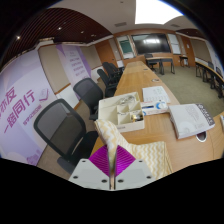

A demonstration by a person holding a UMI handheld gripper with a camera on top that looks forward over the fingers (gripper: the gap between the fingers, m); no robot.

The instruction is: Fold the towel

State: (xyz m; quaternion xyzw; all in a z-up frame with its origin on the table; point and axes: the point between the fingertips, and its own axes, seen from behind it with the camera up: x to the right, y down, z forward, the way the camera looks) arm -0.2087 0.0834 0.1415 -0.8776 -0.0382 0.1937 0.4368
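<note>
A cream knitted towel (pixel 140 152) lies on the wooden table (pixel 140 78) just ahead of my fingers, and one edge of it rises in a strip toward me. My gripper (pixel 112 165) is shut on that strip of the towel. The purple pads (pixel 124 160) press on it from both sides. The part of the towel behind the fingers is hidden.
A white box with cups (pixel 124 108) stands beyond the towel. A blue-and-white package (pixel 156 97) and a grey laptop-like case (pixel 190 120) lie to the right. Black office chairs (pixel 62 128) line the table's left side. A pink banner (pixel 30 105) hangs on the left wall.
</note>
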